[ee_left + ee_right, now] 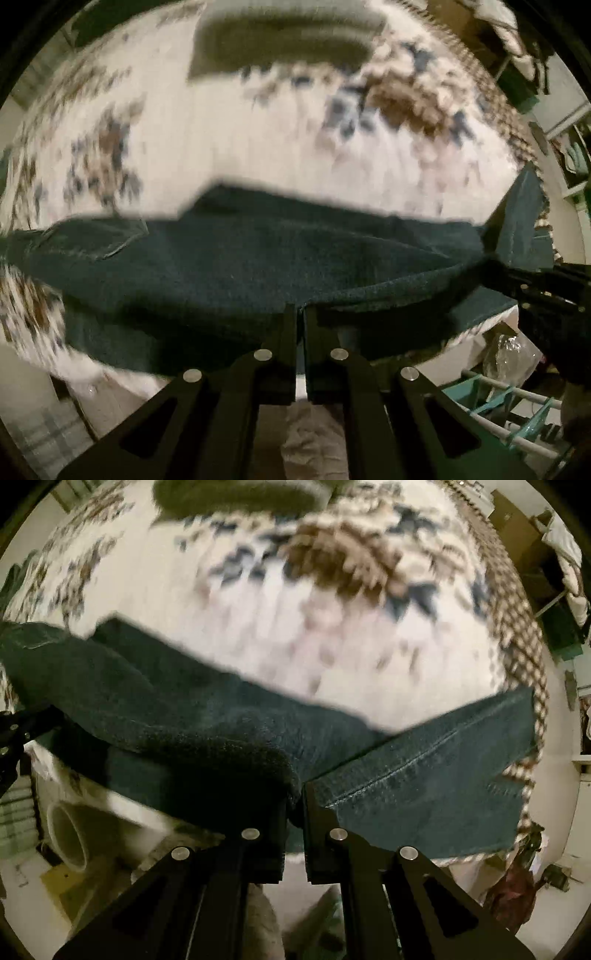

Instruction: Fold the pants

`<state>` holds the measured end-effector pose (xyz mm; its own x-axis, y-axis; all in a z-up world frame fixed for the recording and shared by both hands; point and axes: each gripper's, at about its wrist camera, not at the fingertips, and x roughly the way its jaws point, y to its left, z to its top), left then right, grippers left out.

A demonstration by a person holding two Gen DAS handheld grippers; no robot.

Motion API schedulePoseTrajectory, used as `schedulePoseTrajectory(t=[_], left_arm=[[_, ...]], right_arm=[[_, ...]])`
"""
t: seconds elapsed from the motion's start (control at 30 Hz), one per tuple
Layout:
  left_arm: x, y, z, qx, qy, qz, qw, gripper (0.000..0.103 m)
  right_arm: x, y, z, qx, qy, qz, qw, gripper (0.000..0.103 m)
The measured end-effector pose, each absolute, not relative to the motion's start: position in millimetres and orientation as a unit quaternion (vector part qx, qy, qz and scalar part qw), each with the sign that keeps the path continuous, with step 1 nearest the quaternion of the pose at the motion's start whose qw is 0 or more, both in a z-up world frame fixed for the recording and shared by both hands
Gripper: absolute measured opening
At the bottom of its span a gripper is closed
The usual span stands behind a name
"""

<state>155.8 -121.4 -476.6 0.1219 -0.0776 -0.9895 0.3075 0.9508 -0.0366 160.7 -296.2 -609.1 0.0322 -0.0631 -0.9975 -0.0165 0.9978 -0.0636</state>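
Dark blue jeans (pixel 258 258) lie across the near edge of a bed with a white patterned cover (pixel 221 140). My left gripper (pixel 300 308) is shut on the near edge of the jeans. My right gripper (pixel 295 790) is shut on the jeans (pixel 221 720) too, at a fold where a leg (pixel 443 768) bends away to the right. The right gripper also shows at the right of the left wrist view (pixel 535 284); the left one shows at the left edge of the right wrist view (pixel 14 734). Both views are motion-blurred.
A dark olive garment (pixel 284 40) lies at the far side of the bed. Below the bed edge are a drying rack (pixel 517 406), a plastic bag (pixel 513 350) and a pale tube (pixel 66 834) on the floor.
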Motion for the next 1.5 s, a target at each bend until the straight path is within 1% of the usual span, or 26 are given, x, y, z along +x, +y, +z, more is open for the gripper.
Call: schedulePoseTrajectory(t=[0.07,0.1,0.13,0.17,0.23,0.27,0.3,0.33,0.37,0.4,0.43,0.5,0.6,0.7,0.87,0.97,1.07,1.1,1.13,1.17,1.2,1.23,1.43,1.5], left_arm=[[148,-121,-496,0.084,0.663,-0.118,0.735,0.002],[147,-122,-507,0.085,0.671,-0.107,0.729,0.007],[144,-121,-513,0.088,0.677,-0.095,0.724,0.007],[143,-121,-518,0.083,0.685,-0.087,0.719,0.007],[142,-119,-516,0.065,0.689,-0.072,0.718,0.009],[141,-119,-512,0.058,0.690,-0.066,0.719,0.017],[141,-119,-507,0.050,0.690,-0.064,0.719,0.030],[141,-119,-498,0.038,0.686,-0.064,0.723,0.036],[141,-120,-489,0.029,0.681,-0.063,0.729,0.048],[142,-121,-478,0.020,0.673,-0.060,0.737,0.056],[143,-122,-471,0.014,0.666,-0.058,0.744,0.058],[148,-132,-455,0.009,0.641,-0.058,0.766,0.063],[164,-163,-455,0.044,0.618,-0.051,0.784,0.063],[189,-192,-467,0.057,0.609,-0.055,0.789,0.063],[229,-261,-501,0.100,0.609,-0.062,0.784,0.063],[240,-285,-513,0.117,0.609,-0.070,0.781,0.063],[246,-300,-519,0.135,0.607,-0.077,0.779,0.063],[247,-304,-519,0.137,0.608,-0.079,0.778,0.063],[247,-306,-519,0.139,0.609,-0.082,0.776,0.063],[246,-306,-518,0.141,0.611,-0.085,0.775,0.063],[245,-306,-516,0.139,0.613,-0.091,0.773,0.063],[243,-305,-513,0.138,0.612,-0.097,0.773,0.063],[227,-296,-506,0.115,0.629,-0.113,0.760,0.063],[221,-294,-502,0.099,0.634,-0.114,0.759,0.063]], right_arm=[[150,-294,-626,-0.026,0.702,-0.017,0.711,0.008],[147,-294,-634,-0.023,0.707,-0.019,0.707,0.009],[145,-295,-643,-0.018,0.713,-0.021,0.701,0.010],[144,-296,-649,-0.012,0.719,-0.020,0.695,0.014],[141,-302,-658,0.013,0.731,-0.016,0.682,0.028],[139,-306,-659,0.032,0.735,-0.014,0.677,0.055],[136,-312,-656,0.053,0.736,-0.013,0.675,0.076],[131,-322,-649,0.092,0.731,-0.008,0.677,0.080],[127,-330,-642,0.116,0.726,-0.008,0.678,0.081],[123,-340,-634,0.139,0.722,-0.014,0.678,0.081],[118,-356,-623,0.169,0.713,-0.026,0.680,0.081],[112,-385,-607,0.212,0.695,-0.054,0.685,0.081],[113,-448,-587,0.265,0.661,-0.131,0.690,0.081],[125,-520,-581,0.277,0.627,-0.220,0.694,0.081],[165,-610,-606,0.314,0.599,-0.292,0.676,0.081],[196,-633,-628,0.311,0.599,-0.312,0.669,0.081],[217,-648,-651,0.311,0.615,-0.326,0.647,0.081],[221,-647,-658,0.311,0.621,-0.332,0.639,0.075],[222,-647,-663,0.312,0.623,-0.339,0.633,0.066],[218,-648,-661,0.313,0.617,-0.350,0.632,0.044],[209,-649,-655,0.322,0.609,-0.352,0.634,0.015],[198,-652,-650,0.334,0.602,-0.354,0.633,0.008],[89,-661,-607,0.416,0.533,-0.380,0.631,0.008],[68,-659,-595,0.448,0.502,-0.364,0.644,0.008]])
